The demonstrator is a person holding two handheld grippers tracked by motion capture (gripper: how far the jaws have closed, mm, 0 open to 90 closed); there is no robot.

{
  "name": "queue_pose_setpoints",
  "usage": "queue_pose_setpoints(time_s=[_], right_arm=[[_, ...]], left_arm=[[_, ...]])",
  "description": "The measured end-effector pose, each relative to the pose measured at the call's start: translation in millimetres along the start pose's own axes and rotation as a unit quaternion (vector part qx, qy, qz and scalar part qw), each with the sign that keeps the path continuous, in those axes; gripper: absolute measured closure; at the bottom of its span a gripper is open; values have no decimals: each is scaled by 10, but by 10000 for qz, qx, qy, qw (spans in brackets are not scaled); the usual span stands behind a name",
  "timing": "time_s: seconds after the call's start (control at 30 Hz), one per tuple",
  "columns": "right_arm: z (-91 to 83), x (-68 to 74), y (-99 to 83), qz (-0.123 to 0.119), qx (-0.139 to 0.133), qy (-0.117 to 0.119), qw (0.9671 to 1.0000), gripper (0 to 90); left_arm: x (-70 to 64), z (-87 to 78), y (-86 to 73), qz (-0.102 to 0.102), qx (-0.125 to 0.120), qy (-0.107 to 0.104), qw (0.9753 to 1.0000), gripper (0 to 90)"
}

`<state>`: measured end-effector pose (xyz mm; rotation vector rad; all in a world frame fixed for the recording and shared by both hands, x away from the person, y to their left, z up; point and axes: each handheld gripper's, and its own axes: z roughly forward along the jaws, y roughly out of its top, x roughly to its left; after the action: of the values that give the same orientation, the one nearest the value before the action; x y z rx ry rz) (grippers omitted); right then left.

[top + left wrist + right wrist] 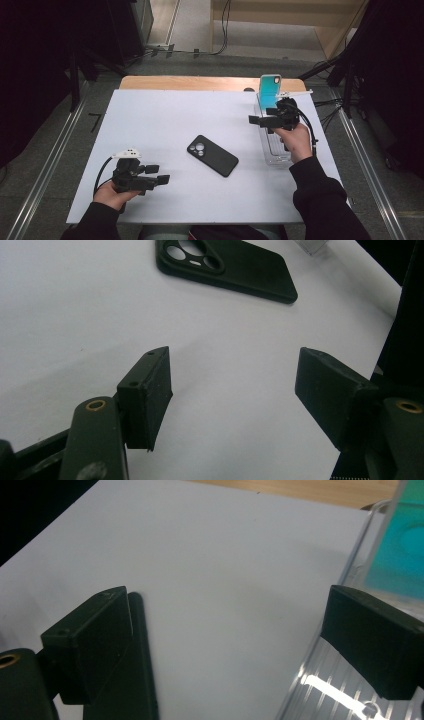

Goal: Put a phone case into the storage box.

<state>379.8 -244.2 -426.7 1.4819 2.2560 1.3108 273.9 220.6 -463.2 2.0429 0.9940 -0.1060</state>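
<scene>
high view: right gripper (261, 120), jaws wide, over clear rack (278, 155) beside upright teal phone case (269, 88), could topple it; left gripper (159, 174) wide, idle near black phone case (212, 155)

High view overhead facing forward, gripper views close above white table (150, 120), both showing black phone (212, 155).

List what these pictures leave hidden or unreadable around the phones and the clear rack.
- Teal phone: in the high view its lower part is behind the right tool; the right gripper view's edge cuts it.
- Clear rack: the person's hand covers its middle.
- Black phone: top cut by the left gripper view's edge; its underside faces the table.
</scene>
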Motion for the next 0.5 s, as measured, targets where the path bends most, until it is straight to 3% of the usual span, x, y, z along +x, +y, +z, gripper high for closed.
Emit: queue_pose_setpoints(time_s=[0.1,0.2,0.27,0.5], right_arm=[[-1,90,-52,-157,187,39,9997,47],[-21,165,-102,-296,251,221,9990,54],[-47,209,-135,-335,252,296,9987,137],[-180,346,-242,-483,277,437,9975,138]], left_arm=[[10,-1,2,-15,37,-3,10000,307],[7,-2,2,6,53,-15,10000,307],[0,3,4,12,39,-37,10000,307],[-20,4,24,71,61,-71,9999,307]])
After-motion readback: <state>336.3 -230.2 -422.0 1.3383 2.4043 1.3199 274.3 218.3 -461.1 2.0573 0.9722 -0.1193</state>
